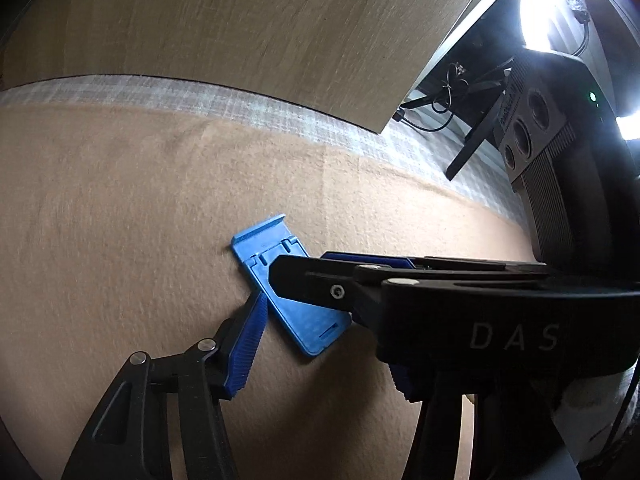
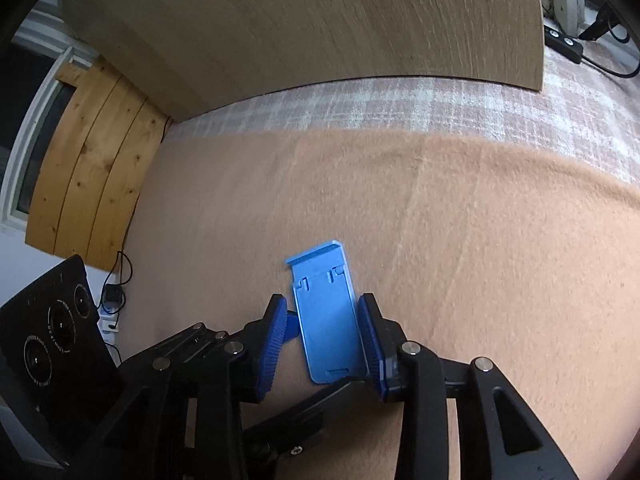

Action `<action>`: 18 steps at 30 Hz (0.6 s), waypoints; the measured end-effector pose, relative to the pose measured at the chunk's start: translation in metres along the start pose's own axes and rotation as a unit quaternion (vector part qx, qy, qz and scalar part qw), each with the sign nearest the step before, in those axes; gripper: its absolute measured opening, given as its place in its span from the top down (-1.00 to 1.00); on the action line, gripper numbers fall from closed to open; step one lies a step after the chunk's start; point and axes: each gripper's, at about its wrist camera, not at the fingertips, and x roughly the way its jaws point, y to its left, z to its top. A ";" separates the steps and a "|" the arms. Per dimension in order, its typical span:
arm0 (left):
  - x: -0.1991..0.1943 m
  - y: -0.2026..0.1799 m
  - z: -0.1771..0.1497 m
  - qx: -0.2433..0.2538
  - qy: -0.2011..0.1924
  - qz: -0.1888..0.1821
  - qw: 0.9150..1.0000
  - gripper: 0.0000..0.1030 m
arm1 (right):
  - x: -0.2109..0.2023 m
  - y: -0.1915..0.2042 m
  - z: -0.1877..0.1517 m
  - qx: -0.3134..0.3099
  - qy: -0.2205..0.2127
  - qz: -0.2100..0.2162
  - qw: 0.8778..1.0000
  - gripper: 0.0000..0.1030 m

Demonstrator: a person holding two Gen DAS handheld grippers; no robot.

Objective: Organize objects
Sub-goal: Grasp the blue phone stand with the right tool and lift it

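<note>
- A wall of pale knotty pine planks is standing at the far left, seen from the right wrist, with a black cable hanging at its foot.
- A black camera block with three round lenses is sitting low on the left of that view.
- The left gripper is lying low over the cloth, its ribbed blue pad touching the left long edge of the stand; the other side is hidden behind the right tool's black arm, so I cannot tell whether it is clamping.
- A flat blue plastic phone stand with a raised lip at its far end is lying on the tan felt-like cloth.
- The right gripper is straddling the stand, right pad against its edge, left pad slightly apart: not clamping.
- A light wooden board is standing behind, above a white checked fabric strip.
- A black power strip is lying far right.
</note>
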 end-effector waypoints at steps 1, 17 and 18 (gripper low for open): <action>-0.001 0.000 -0.003 -0.002 -0.001 -0.003 1.000 -0.08 | -0.001 -0.001 -0.004 0.001 0.000 0.001 1.000 0.34; -0.022 -0.054 -0.085 0.027 0.006 -0.030 0.999 0.00 | -0.054 -0.039 -0.108 0.048 -0.037 0.011 0.998 0.36; -0.022 -0.062 -0.088 0.033 0.008 -0.033 0.999 0.00 | -0.059 -0.041 -0.112 0.048 -0.040 0.008 0.998 0.36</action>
